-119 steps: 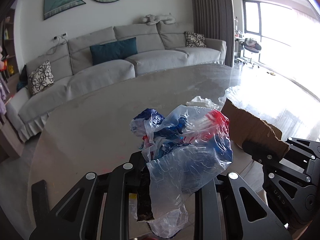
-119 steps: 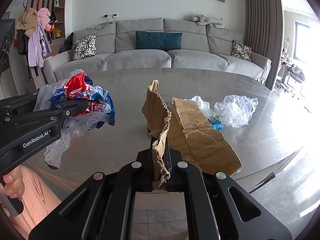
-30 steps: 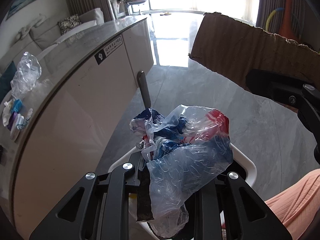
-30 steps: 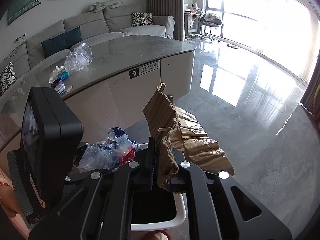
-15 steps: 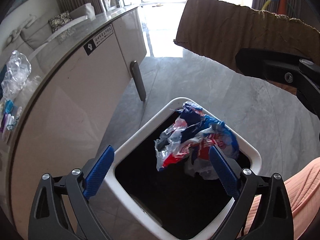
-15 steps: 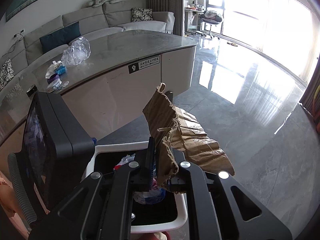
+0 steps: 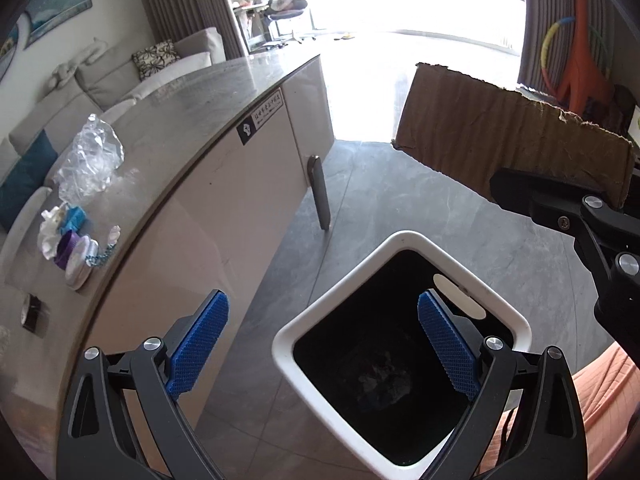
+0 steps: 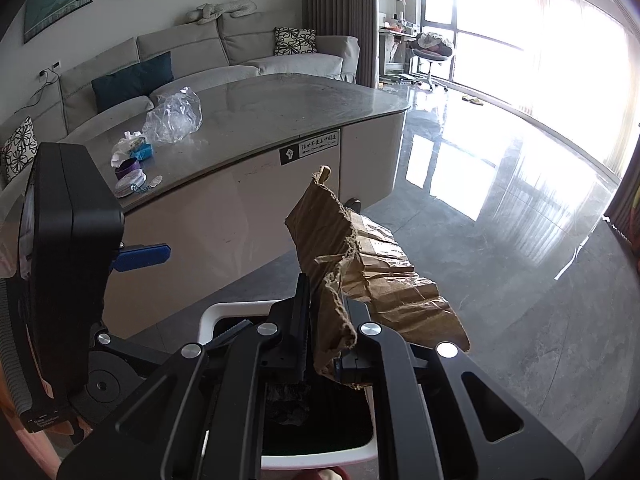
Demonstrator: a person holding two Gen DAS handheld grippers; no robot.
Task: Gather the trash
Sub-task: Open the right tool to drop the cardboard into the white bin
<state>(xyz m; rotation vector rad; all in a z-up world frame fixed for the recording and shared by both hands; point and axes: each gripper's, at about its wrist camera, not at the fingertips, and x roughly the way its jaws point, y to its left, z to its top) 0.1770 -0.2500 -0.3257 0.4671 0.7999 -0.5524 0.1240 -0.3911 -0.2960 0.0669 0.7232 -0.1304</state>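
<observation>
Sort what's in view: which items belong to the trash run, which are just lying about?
Job:
- left gripper, open above the bin
- white bin, crumpled bag at its bottom
- torn cardboard, clamped in right gripper
- clear plastic bag and small clutter on the counter, likely next

Lying about:
- sofa
- orange toy

A label (image 8: 309,147) with a fist icon and unreadable characters is seen on the table (image 8: 256,184) side.

One bin (image 7: 404,240), one cardboard sheet (image 7: 500,136), one clear bag (image 7: 90,160), two tongs.
</observation>
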